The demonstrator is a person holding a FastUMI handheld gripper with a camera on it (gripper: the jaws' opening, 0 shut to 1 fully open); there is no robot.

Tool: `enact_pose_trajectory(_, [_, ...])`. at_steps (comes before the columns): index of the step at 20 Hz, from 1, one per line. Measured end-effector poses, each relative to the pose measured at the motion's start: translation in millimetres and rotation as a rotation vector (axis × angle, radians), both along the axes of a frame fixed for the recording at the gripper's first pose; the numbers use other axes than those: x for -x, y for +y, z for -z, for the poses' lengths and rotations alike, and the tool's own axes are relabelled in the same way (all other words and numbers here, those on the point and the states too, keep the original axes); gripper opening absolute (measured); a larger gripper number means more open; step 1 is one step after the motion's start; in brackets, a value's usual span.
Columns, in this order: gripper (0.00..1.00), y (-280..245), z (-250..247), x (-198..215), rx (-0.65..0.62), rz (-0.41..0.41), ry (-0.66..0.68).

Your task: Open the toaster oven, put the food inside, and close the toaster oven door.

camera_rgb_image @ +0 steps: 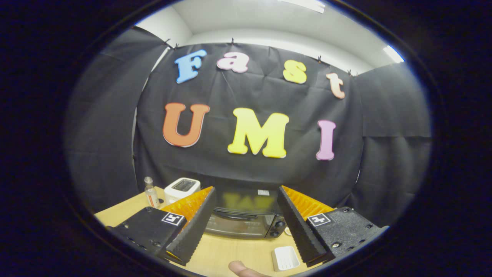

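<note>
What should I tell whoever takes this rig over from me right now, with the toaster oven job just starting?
Gripper: fingers open wide, holding nothing, raised above the wooden table and aimed at the toaster oven.
Toaster oven: sits on the table just beyond the fingers, framed between them; door shut, handle across the top of the door.
White slotted dish: on the table near the right finger; I cannot tell whether it holds food.
Also there: a white toaster and a small bottle behind the left finger.
Done: nothing yet.
Left: open the door, locate and load the food, close the door.
</note>
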State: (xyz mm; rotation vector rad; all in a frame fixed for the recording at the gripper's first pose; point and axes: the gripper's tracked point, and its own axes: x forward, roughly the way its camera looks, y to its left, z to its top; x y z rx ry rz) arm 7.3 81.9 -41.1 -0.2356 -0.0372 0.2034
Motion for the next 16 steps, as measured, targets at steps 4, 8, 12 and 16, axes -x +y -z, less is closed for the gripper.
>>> enact_pose_trajectory(4, [1.0,-21.2,-27.3,65.4,-0.036,0.007,-0.014])
enact_pose_trajectory(8, [1.0,-37.9,-40.6,110.2,-0.14,-0.035,-0.004])
enact_pose_trajectory(12, [1.0,-54.7,-48.6,140.9,-0.132,-0.055,-0.044])
enact_pose_trajectory(16, [1.0,-80.3,-41.9,155.8,-0.179,-0.007,-0.025])
